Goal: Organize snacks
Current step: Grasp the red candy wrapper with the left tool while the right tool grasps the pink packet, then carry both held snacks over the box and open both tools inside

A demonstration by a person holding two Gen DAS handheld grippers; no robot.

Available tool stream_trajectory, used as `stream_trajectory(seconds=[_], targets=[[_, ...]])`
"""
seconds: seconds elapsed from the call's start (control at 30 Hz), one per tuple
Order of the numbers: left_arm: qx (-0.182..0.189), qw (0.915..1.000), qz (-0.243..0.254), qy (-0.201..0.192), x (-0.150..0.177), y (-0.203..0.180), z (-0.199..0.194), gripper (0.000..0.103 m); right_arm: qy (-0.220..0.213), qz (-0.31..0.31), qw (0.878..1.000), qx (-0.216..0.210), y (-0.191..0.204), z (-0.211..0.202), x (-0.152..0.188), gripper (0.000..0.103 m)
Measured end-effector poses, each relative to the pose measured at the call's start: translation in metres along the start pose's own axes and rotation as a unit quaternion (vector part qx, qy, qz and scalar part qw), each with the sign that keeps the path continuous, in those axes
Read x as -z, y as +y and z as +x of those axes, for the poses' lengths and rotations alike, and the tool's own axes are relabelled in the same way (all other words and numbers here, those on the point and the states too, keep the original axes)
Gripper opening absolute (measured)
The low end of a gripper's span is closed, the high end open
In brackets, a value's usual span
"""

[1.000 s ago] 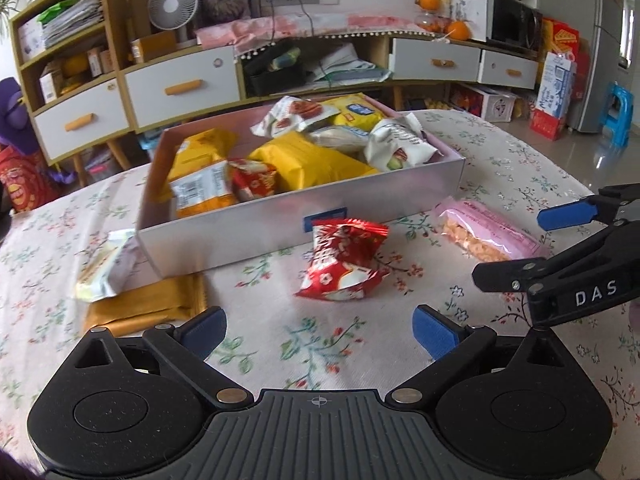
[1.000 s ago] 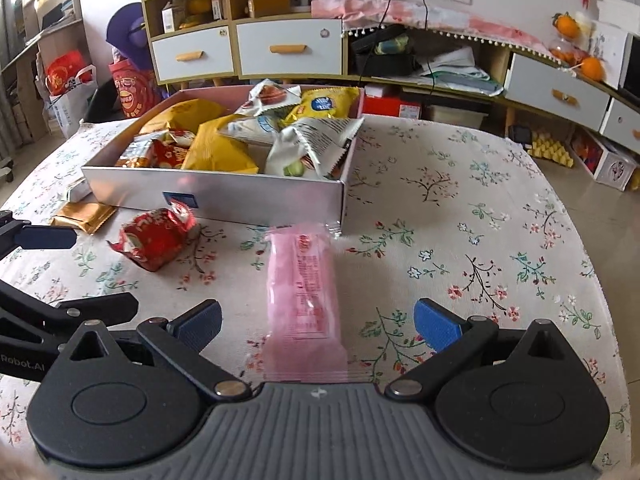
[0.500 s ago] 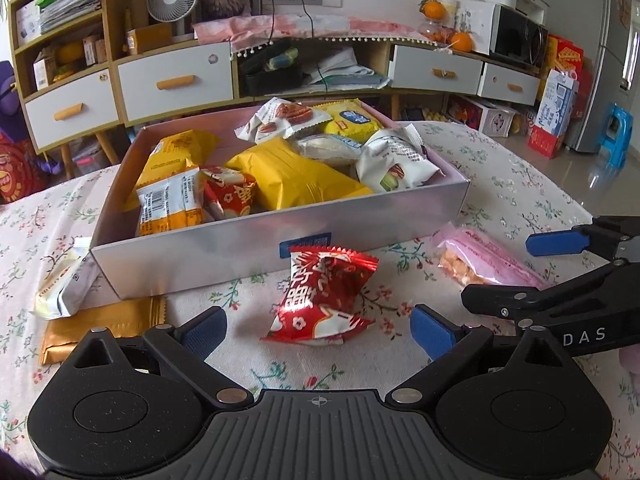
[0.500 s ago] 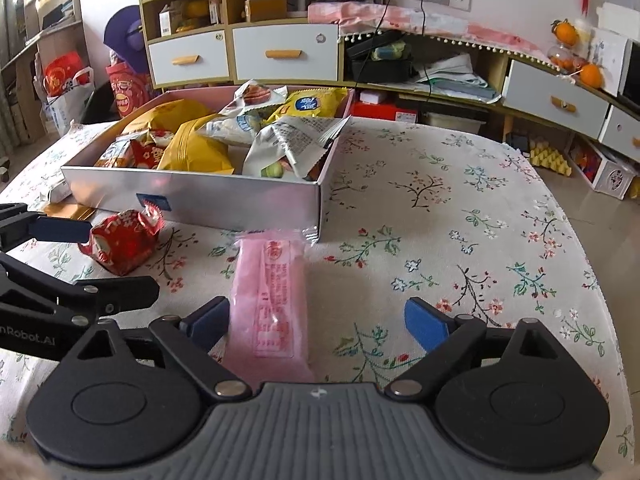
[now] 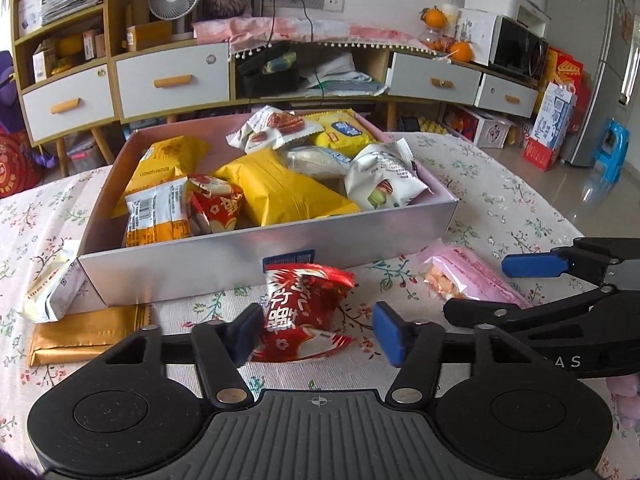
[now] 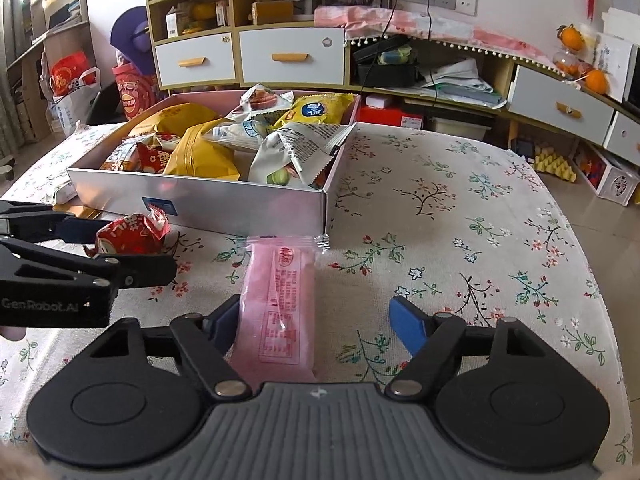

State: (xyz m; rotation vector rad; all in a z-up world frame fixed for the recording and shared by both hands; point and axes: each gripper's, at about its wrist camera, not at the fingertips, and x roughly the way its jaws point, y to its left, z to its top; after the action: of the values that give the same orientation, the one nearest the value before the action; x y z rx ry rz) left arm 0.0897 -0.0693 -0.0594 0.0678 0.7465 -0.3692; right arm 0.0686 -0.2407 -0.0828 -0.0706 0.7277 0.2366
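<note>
- Snacks fill the silver box at the centre of the left wrist view; a yellow packet and a white nut packet lie among them.
- Below the box, at lower centre, a red packet lies on the floral tablecloth, sitting between the spread fingers of the left gripper; the left pad touches its edge, the right pad stands apart, so the claw is released.
- In the right wrist view, a pink packet lies at lower centre between the wide-apart fingers of the right gripper, beside the left pad; this claw is also released.
- At lower left of the left wrist view, a gold packet and a white packet rest beside the box.
</note>
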Motion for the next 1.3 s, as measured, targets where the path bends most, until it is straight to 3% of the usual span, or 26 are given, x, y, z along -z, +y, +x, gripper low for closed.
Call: stream_trajectory(seconds=[0.13, 0.5, 0.67, 1.3], targets=[[0.000, 1.0000, -0.004, 0.006, -0.001, 0.000, -0.001, 0.044, 0.001, -0.003, 1.000, -0.002, 0.001, 0.000, -0.001, 0.064], [-0.007, 0.9996, -0.019, 0.019, -0.006, -0.003, -0.005, 0.039, 0.008, -0.005, 1.000, -0.013, 0.006, -0.003, -0.005, 0.037], [-0.004, 0.9996, -0.016, 0.021, -0.006, -0.007, -0.007, 0.039, 0.009, -0.007, 1.000, -0.014, 0.009, -0.005, -0.006, 0.030], [0.001, 0.9989, -0.046, -0.002, -0.014, 0.010, -0.037, 0.038, -0.012, 0.014, 0.999, -0.033, 0.012, -0.023, -0.021, 0.029]])
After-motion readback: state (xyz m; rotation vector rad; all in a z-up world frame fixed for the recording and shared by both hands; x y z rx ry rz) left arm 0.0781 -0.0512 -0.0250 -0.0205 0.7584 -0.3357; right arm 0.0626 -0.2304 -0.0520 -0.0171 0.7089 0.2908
